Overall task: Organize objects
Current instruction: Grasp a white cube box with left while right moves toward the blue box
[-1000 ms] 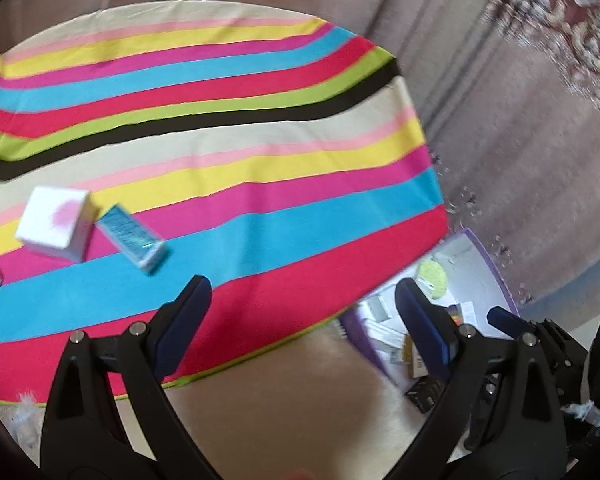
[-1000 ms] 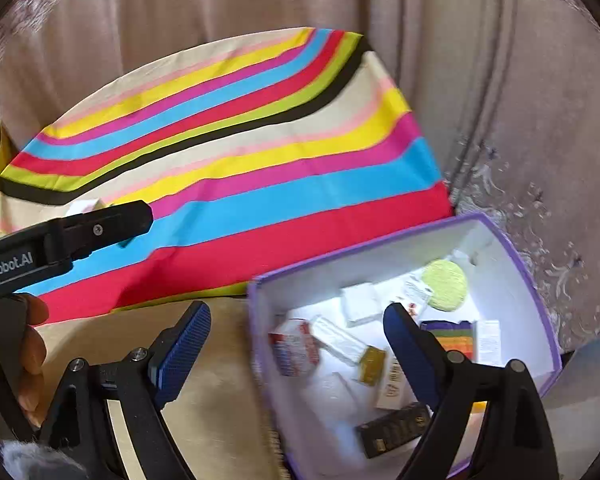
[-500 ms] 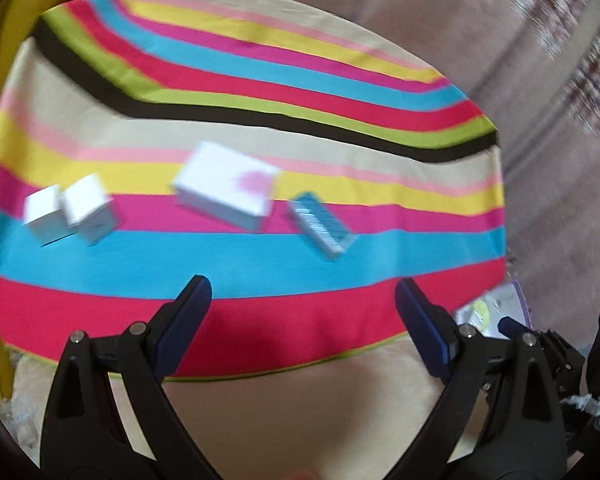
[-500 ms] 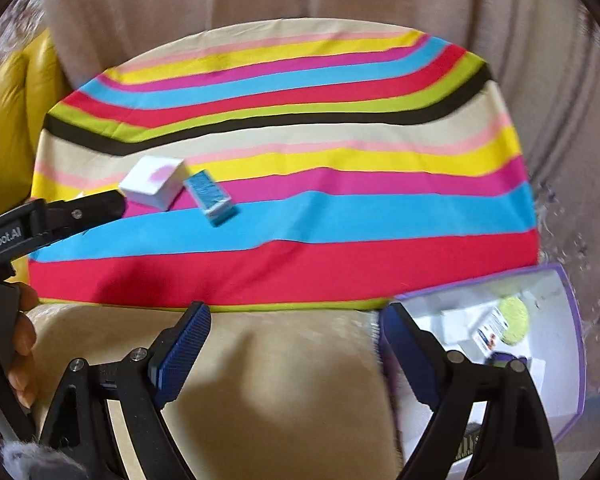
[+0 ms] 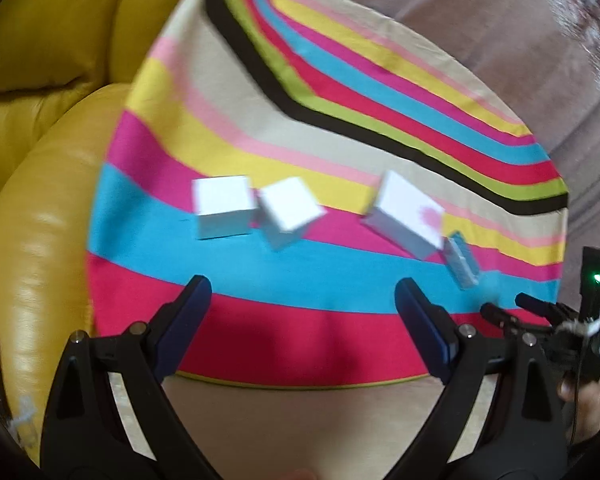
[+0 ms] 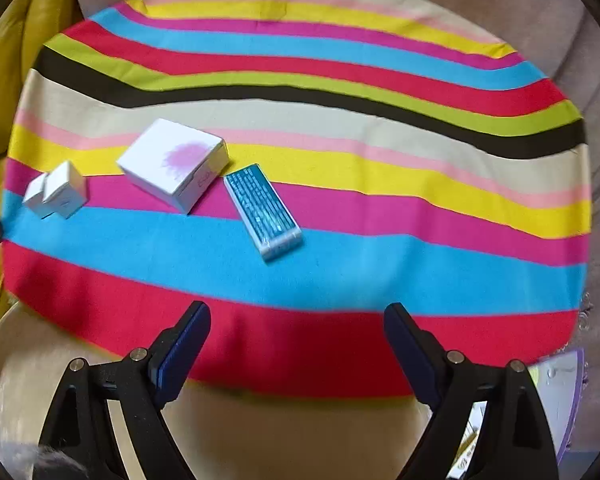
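On the striped cloth (image 6: 340, 280) lie two small white boxes (image 6: 56, 194), a larger white box with a pink blot (image 6: 174, 162) and a teal packet (image 6: 264, 210). In the left wrist view the same small boxes (image 5: 224, 206), the pink-blot box (image 5: 406, 214) and the teal packet (image 5: 462, 260) lie ahead of my left gripper (image 5: 302, 300), which is open and empty. My right gripper (image 6: 296, 330) is open and empty, over the cloth's near edge, short of the teal packet. It shows as a dark shape at the right of the left wrist view (image 5: 540, 320).
A yellow leather seat (image 5: 40, 160) rises on the left of the cloth. A purple-rimmed box (image 6: 560, 380) with several small items sits low at the right. Brown curtain (image 5: 540, 40) hangs behind. Beige surface (image 6: 280, 432) lies below the cloth.
Both grippers have swung left, away from the purple-rimmed box, toward the boxes on the cloth. The purple-rimmed box has slid almost out of both views. Both stay open.
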A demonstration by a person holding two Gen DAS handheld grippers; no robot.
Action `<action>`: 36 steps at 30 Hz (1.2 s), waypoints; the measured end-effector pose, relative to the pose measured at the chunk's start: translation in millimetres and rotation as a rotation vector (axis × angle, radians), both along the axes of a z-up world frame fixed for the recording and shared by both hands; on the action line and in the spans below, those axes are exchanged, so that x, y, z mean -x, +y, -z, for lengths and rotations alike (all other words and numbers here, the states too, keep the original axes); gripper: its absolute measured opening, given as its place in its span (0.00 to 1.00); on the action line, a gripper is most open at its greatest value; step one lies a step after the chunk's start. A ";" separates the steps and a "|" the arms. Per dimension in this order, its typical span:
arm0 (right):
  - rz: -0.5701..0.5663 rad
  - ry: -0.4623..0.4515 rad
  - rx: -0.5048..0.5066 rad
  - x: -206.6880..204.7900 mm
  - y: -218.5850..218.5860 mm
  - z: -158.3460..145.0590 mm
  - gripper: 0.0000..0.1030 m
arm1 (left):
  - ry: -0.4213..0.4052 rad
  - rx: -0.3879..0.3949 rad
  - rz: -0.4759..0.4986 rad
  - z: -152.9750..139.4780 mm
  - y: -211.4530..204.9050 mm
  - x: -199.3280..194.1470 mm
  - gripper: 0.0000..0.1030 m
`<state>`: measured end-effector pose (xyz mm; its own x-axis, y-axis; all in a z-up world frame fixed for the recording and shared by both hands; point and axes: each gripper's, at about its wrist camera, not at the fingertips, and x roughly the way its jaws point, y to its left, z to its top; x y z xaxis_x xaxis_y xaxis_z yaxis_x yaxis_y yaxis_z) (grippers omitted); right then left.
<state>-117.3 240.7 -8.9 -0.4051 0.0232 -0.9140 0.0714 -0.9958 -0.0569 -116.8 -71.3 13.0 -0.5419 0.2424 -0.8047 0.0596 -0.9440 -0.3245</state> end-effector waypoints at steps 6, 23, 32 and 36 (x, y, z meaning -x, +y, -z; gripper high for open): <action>-0.005 -0.062 -0.048 39.3 -6.9 28.1 0.87 | -0.059 0.050 -0.061 20.1 -28.5 6.7 0.92; 0.154 -0.004 -0.005 62.8 32.9 30.7 0.87 | -0.077 0.188 -0.032 41.1 -21.5 47.8 0.76; 0.082 0.111 0.048 39.3 2.0 8.8 0.87 | -0.081 0.233 -0.046 41.5 -13.1 69.3 0.75; 0.091 0.122 0.070 38.4 2.5 10.5 0.87 | -0.101 0.246 -0.058 47.0 -12.9 75.1 0.54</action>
<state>-155.6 243.3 -19.3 -0.5123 0.0032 -0.8588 -0.0227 -0.9997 0.0097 -192.0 -84.1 -34.0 -0.4627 0.0033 -0.8865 0.1365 -0.9878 -0.0749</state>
